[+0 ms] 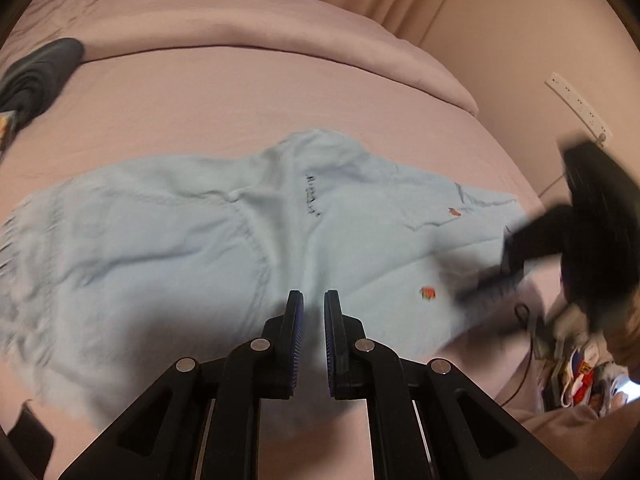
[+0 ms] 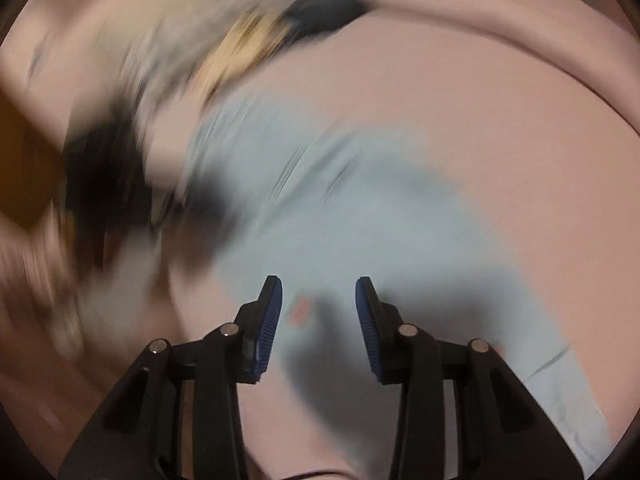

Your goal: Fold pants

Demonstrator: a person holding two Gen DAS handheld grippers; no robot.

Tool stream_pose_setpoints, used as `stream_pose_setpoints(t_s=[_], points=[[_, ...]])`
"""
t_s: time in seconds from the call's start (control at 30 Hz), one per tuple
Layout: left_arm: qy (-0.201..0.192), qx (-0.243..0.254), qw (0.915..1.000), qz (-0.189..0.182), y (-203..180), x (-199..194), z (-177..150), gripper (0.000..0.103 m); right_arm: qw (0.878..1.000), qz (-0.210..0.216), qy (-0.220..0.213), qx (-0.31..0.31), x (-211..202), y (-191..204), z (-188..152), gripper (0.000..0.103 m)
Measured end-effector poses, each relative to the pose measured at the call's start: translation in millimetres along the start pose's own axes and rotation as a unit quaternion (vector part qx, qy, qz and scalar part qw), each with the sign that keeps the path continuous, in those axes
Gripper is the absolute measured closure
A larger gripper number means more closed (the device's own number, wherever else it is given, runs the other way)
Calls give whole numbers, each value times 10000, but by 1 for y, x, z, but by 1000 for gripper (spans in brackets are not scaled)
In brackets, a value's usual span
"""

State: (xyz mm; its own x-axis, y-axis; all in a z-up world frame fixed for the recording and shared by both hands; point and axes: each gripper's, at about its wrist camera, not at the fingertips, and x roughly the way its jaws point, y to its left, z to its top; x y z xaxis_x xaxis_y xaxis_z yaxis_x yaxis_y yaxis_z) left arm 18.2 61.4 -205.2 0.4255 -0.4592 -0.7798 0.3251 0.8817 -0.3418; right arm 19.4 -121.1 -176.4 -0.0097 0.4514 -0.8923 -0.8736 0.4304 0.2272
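Light-blue pants [image 1: 224,248] are seen spread flat on the bed [image 1: 224,92], just ahead of and below both grippers; no fold made yet, all folds left. Left gripper [image 1: 313,308] is nearly pressed together w/ nothing pinched; right gripper [image 2: 319,300] is spread partway, empty.

One pair of pale blue pants [image 1: 224,232] on the bed [image 1: 224,96], spread across its middle. Two small orange marks [image 1: 428,293] on the pants, one dark line of lettering [image 1: 313,196]. One dark folded garment [image 1: 38,72] at the bed's far left edge. One rolled pink duvet [image 1: 240,28] along the far edge. Two tools: left tool [image 1: 313,300], right tool [image 2: 319,286], two fingers each. One white power strip [image 1: 580,102] on the wall. One heap of mixed clutter [image 1: 580,372] off the bed's right edge, too blurred to count.
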Motion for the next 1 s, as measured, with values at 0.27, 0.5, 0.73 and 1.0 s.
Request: stream_pose_setpoints(t_s=[0.27,0.5,0.73,1.0], points=[[396,158,9976,539,25,8,-24,99,9915,-983,308,-797,36,28,-12,92],[454,-162,9978,449,36,-9,-32,99,9949,-540,538,-659,34,27,-14,95],[-119,240,9993,270,0,-24,26,98,9988,38,-431,249,-25,-16,-15,77],[387,191,9916,1216,19,70,91,99,9616,-1375,-753,2254,-21,-133,-5,73]])
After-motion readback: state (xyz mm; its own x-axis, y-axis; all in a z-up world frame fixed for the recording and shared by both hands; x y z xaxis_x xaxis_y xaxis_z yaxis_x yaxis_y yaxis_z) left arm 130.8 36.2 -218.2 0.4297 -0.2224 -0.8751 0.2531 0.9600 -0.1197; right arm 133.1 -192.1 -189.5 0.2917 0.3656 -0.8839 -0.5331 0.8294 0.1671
